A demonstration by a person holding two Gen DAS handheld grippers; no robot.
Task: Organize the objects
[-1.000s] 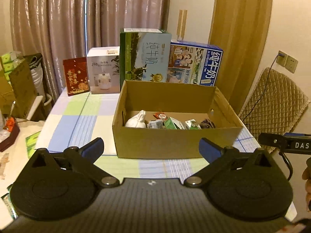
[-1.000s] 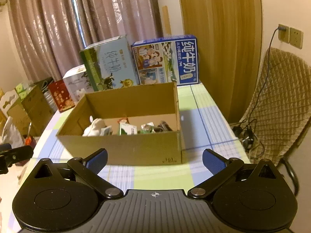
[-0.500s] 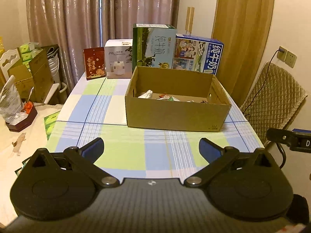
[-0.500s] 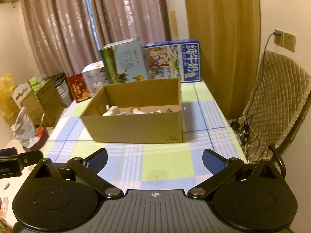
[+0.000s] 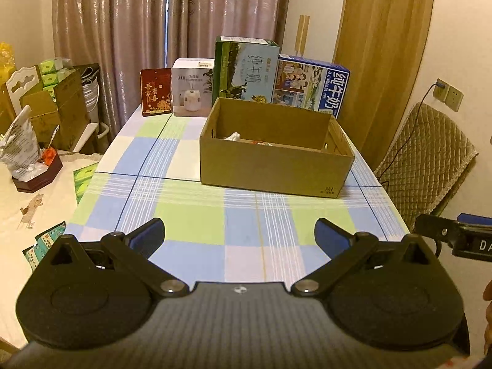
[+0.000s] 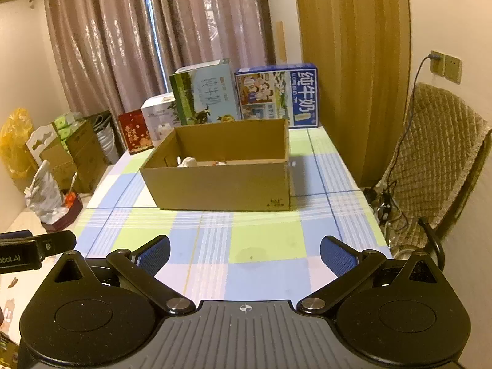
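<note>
Checked-cloth table [image 5: 196, 224] w/ open cardboard box [image 5: 270, 169], 4 upright cartons [image 5: 244, 70] along far edge.

Long brownish curtains [image 5: 129, 30] cover the window behind the table [image 5: 190, 227], which has a checked blue and green cloth. A wooden door [image 6: 353, 61] stands right, beside a quilted chair [image 6: 436, 160] and a wall socket [image 6: 446, 66].

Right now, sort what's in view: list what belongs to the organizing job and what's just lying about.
Job:
- cardboard box holding small items
- left gripper, open, empty
- right gripper, open, empty

Lying about:
- green milk carton
- blue milk carton
- white appliance box
- red gift box
- quilted chair
</note>
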